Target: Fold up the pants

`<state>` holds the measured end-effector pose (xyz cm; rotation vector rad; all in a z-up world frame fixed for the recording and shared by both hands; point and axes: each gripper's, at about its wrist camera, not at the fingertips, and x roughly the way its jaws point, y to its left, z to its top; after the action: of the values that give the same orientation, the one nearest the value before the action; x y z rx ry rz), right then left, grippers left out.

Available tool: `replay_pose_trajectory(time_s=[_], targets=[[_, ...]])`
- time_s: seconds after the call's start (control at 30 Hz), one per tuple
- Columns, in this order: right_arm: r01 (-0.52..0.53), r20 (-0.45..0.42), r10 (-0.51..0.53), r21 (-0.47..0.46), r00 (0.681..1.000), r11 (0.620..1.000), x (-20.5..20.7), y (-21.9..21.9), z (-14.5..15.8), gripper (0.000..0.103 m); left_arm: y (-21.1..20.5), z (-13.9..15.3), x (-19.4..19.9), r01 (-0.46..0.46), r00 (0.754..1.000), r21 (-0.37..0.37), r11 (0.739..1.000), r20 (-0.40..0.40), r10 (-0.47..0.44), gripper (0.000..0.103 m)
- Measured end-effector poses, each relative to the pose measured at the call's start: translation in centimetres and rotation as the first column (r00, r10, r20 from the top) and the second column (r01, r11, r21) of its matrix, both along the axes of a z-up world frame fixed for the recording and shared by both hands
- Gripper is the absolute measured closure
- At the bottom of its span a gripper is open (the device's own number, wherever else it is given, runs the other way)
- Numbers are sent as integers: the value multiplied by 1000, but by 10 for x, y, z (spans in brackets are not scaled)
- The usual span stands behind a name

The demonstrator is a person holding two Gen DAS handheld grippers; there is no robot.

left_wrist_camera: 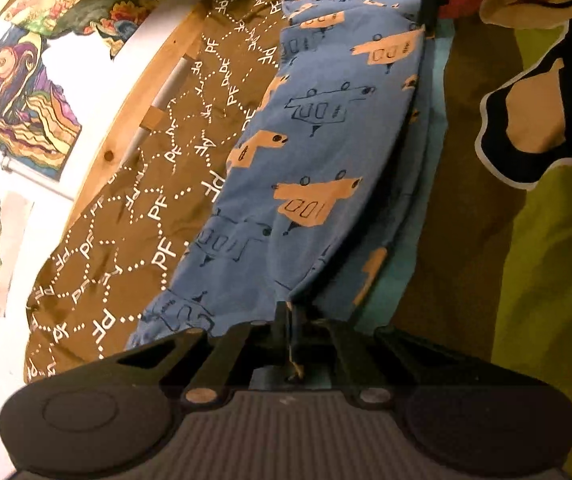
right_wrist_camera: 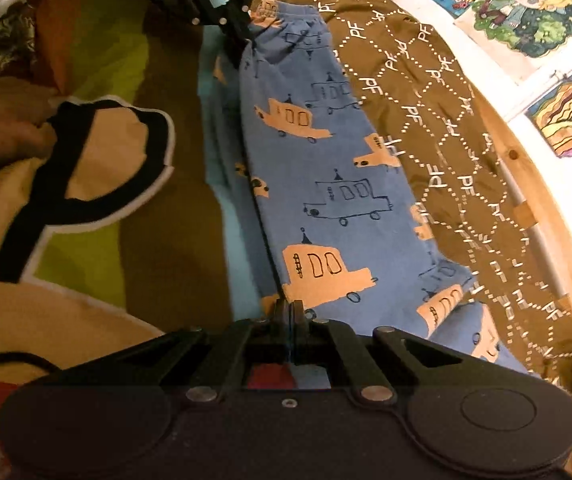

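Blue pants (left_wrist_camera: 318,152) printed with orange and outlined cars lie stretched on the bed, one leg folded over the other; they also show in the right wrist view (right_wrist_camera: 338,184). My left gripper (left_wrist_camera: 288,316) is shut on the pants' edge at one end. My right gripper (right_wrist_camera: 292,312) is shut on the pants' edge at the other end. Each gripper shows in the other's view at the far end: the right gripper (left_wrist_camera: 430,20) and the left gripper (right_wrist_camera: 238,36). The cloth is pulled fairly taut between them.
The pants lie on a brown cloth (left_wrist_camera: 126,240) with white "PF" dotted pattern. A green, brown and cream blanket (left_wrist_camera: 526,240) lies on the other side. A wooden bed rail (left_wrist_camera: 126,120) and a wall with coloured drawings (left_wrist_camera: 14,100) run beside the bed.
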<state>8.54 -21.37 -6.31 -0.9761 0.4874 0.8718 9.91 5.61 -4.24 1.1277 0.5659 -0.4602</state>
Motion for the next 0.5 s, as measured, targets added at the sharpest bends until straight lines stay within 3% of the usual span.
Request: replay_pose_trajectory(time_s=[0.2, 0.27, 0.3, 0.33, 0.37, 0.43, 0.5], targets=[[22, -22, -22, -3, 1000, 1000, 2, 0, -9, 103, 4, -6, 3, -17, 998, -28, 999, -69, 15, 96], [42, -34, -41, 18, 999, 999, 3, -1, -11, 96, 8, 1, 3, -45, 996, -68, 997, -81, 39, 88], [51, -38, -50, 33, 998, 998, 2, -3, -9, 93, 13, 9, 5, -81, 993, -114, 990, -89, 71, 78], [71, -46, -68, 58, 997, 996, 1, -6, -6, 87, 18, 16, 8, -119, 990, -160, 980, -95, 105, 67], [97, -52, -93, 80, 994, 992, 2, -10, -3, 81, 22, 23, 11, -155, 986, -197, 968, -98, 138, 65], [159, -58, -153, 120, 986, 980, 2, -18, 1, 72, 33, 40, 20, -256, 966, -295, 921, -98, 237, 64], [233, -60, -226, 172, 972, 957, 1, -27, 3, 71, 40, 53, 27, -354, 934, -374, 857, -99, 343, 65]])
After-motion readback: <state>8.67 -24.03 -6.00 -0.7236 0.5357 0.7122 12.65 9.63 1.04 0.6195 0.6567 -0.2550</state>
